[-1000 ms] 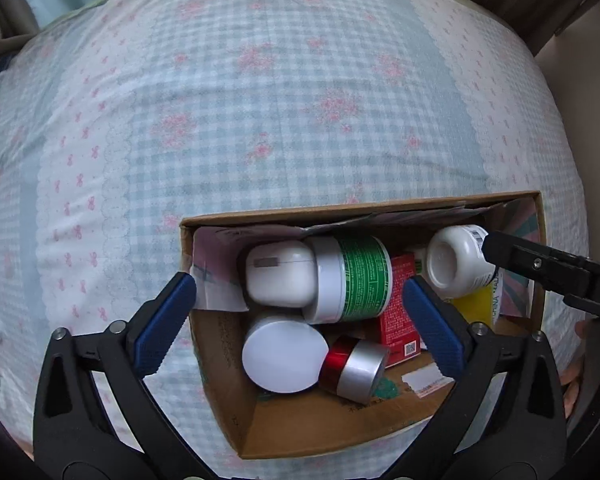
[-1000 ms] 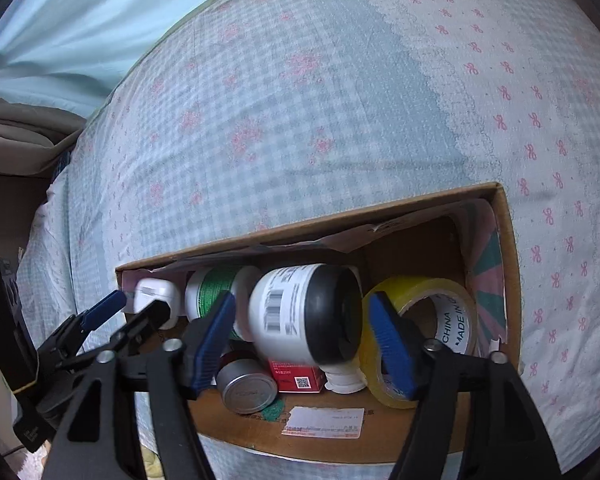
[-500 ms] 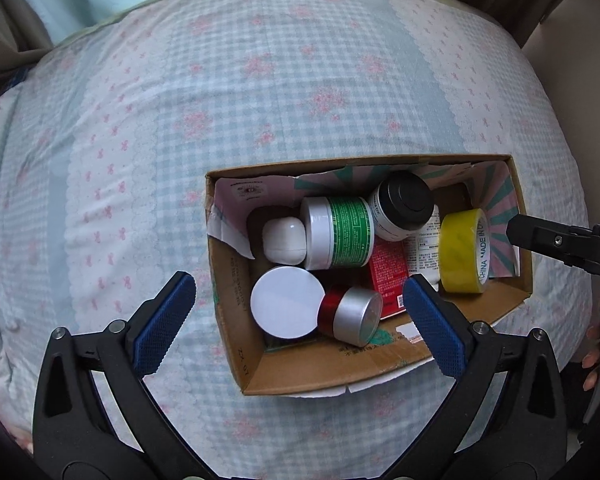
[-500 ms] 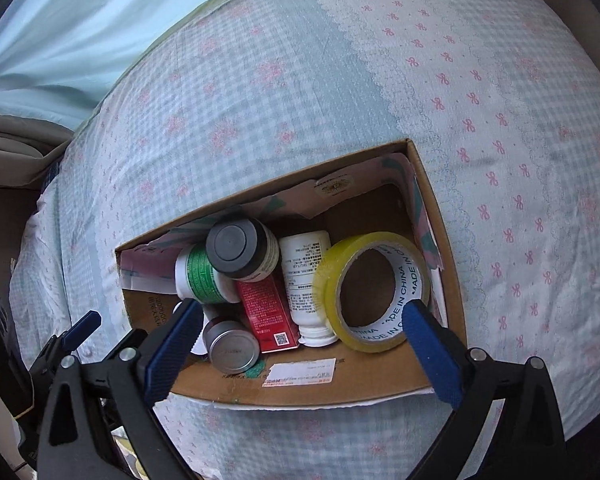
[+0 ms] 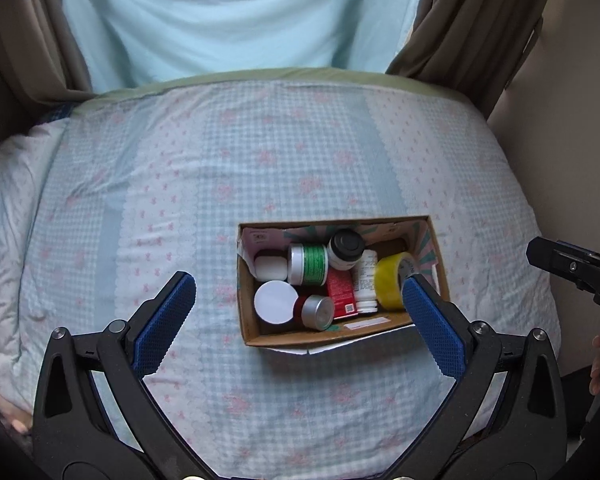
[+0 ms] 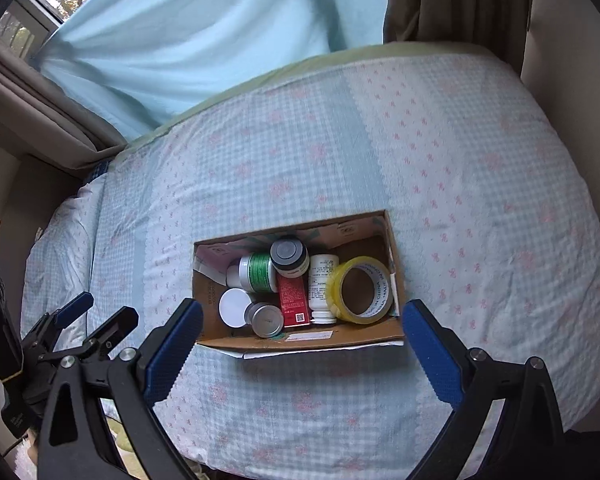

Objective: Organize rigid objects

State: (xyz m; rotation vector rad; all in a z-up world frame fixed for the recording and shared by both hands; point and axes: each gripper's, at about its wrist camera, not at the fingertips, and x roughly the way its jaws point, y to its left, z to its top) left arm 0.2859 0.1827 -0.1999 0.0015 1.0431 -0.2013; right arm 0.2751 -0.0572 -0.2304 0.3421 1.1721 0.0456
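The cardboard box (image 6: 300,338) on the bed (image 6: 460,200) now holds the black-capped bottle (image 6: 289,258) just released beside the yellow tape roll (image 6: 360,290), and both the right hand-held gripper (image 6: 300,320) and left hand-held gripper (image 5: 296,300), jaws apart and empty, have lifted away, suggesting the tidying is done.

The right gripper (image 5: 572,270) at three o'clock in the left wrist view is cut off by the edge. In the cardboard box (image 6: 300,340), the white bottle (image 6: 320,284) lies half behind the yellow tape roll (image 6: 360,290); its label print is too small to read. The red box (image 6: 294,300) partly hides under the black-capped jar (image 6: 289,258).
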